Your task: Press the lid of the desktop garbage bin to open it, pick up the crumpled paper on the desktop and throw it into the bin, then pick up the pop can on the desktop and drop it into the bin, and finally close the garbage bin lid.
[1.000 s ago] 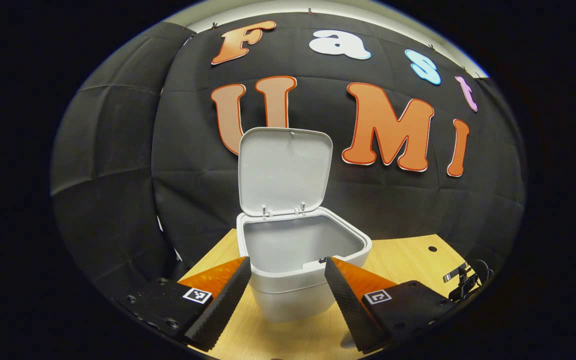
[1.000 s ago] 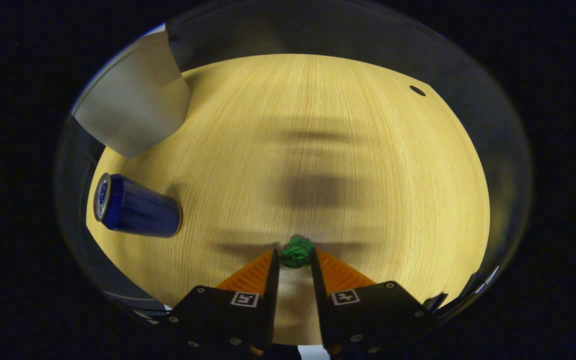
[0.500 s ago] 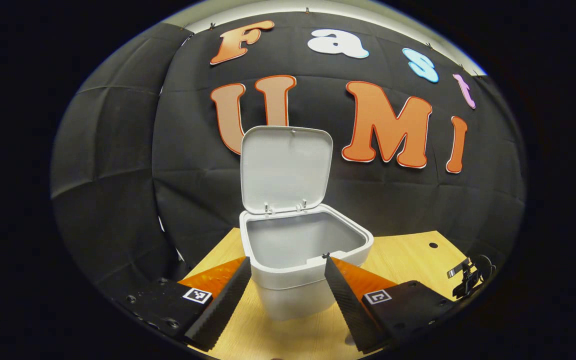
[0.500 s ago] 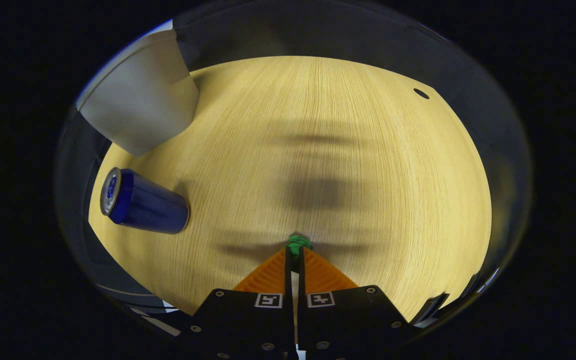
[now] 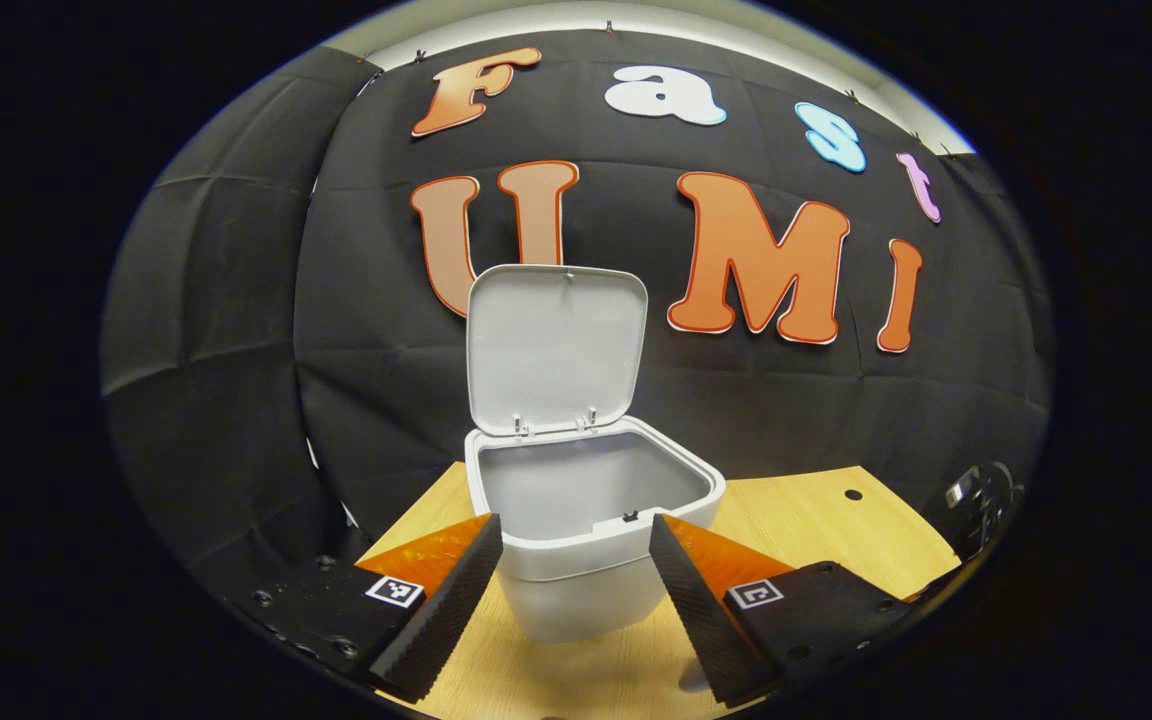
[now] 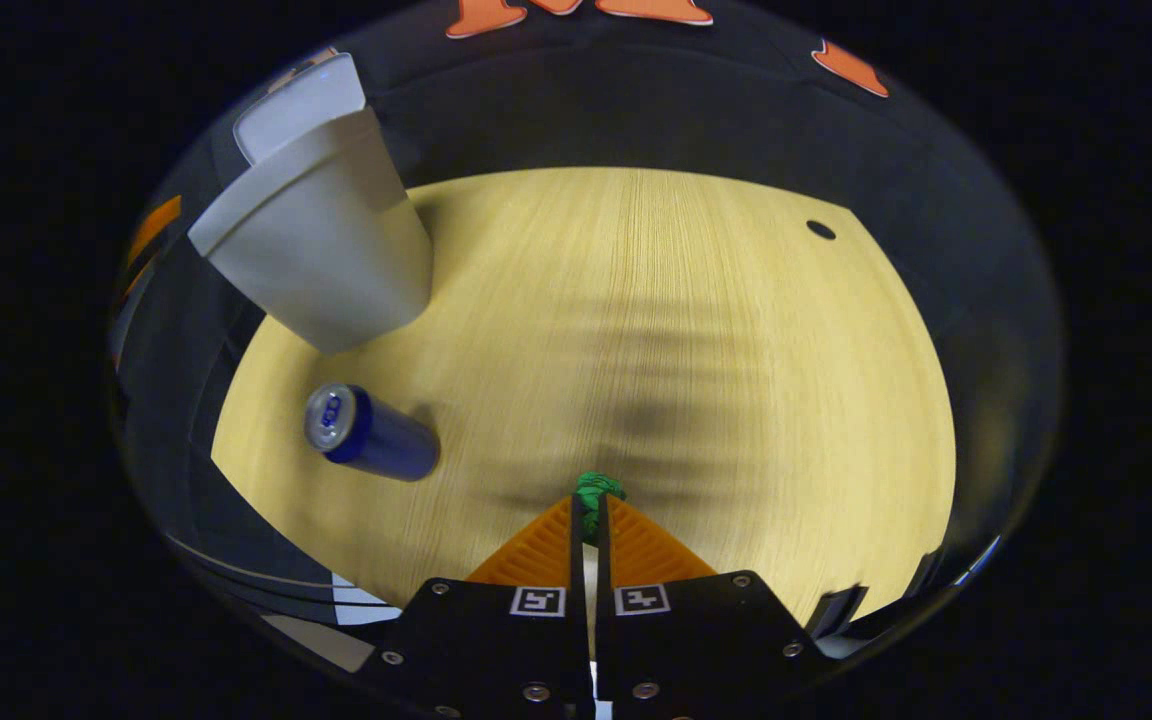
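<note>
Green crumpled paper (image 6: 596, 492) pinched at tips of right hand-held gripper (image 6: 591, 508), above desk (image 6: 736, 400); bin (image 6: 321, 250) at 10 o'clock, lid (image 5: 554, 345) up; left hand-held gripper (image 5: 576, 580) wide, empty; risk: shallow grip, slipping out en route.

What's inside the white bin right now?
The bin stands with its lid up, and the part of the inside on show, the back and side walls, looks bare. Its front rim hides the bottom. The green crumpled paper is pinched in the right tongs.
</note>
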Demonstrator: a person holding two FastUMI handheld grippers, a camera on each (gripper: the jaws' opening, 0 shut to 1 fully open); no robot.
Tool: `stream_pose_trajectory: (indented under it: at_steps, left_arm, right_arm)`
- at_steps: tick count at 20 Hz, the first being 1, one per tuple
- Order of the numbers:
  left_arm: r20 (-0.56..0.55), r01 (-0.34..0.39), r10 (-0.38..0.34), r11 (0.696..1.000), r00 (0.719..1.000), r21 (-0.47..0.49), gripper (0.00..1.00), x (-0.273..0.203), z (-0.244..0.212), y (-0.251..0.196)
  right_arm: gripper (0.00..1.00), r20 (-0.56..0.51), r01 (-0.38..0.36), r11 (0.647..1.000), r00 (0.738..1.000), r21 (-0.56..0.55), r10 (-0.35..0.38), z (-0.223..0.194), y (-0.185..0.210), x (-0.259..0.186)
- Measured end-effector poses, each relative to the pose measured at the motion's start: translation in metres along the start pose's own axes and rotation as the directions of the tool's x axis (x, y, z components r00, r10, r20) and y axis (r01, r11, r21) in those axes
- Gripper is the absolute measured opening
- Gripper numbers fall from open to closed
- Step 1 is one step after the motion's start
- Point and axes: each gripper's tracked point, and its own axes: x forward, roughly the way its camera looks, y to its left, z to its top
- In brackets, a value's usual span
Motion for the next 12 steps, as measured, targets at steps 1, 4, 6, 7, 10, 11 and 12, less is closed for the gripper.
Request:
stream_pose_trajectory:
  at_steps: [1,4,6,7,10,11,12]
  left_arm:
    - [0.004,0.004,-0.004,1.0,1.0,0.0,0.94,-0.001,0.001,-0.002]
    - [0.008,0.013,-0.013,1.0,1.0,0.0,0.94,-0.003,0.002,-0.005]
    - [0.011,0.018,-0.018,1.0,1.0,0.001,0.94,-0.005,0.003,-0.005]
    - [0.014,0.02,-0.02,1.0,1.0,0.002,0.94,-0.006,0.004,-0.005]
    - [0.019,0.015,-0.016,1.0,1.0,0.008,0.94,-0.012,0.005,0.001]
    - [0.021,0.012,-0.012,1.0,1.0,0.008,0.94,-0.014,0.006,0.003]
    - [0.021,0.008,-0.008,1.0,1.0,0.005,0.94,-0.016,0.004,0.006]
  right_arm:
    - [0.03,0.035,-0.003,1.0,0.999,-0.009,0.004,0.012,0.002,-0.014]
    - [0.03,0.137,0.001,0.998,0.991,-0.063,0.007,0.055,0.004,-0.054]
    - [0.03,0.203,-0.005,0.996,0.979,-0.092,0.023,0.083,0.011,-0.075]
    - [0.03,0.235,-0.012,0.995,0.971,-0.104,0.036,0.096,0.016,-0.086]
    - [0.03,0.307,-0.025,0.99,0.949,-0.135,0.066,0.133,0.028,-0.111]
    - [0.03,0.325,-0.032,0.988,0.942,-0.151,0.081,0.146,0.035,-0.116]
    - [0.03,0.344,-0.041,0.985,0.934,-0.169,0.098,0.159,0.044,-0.118]
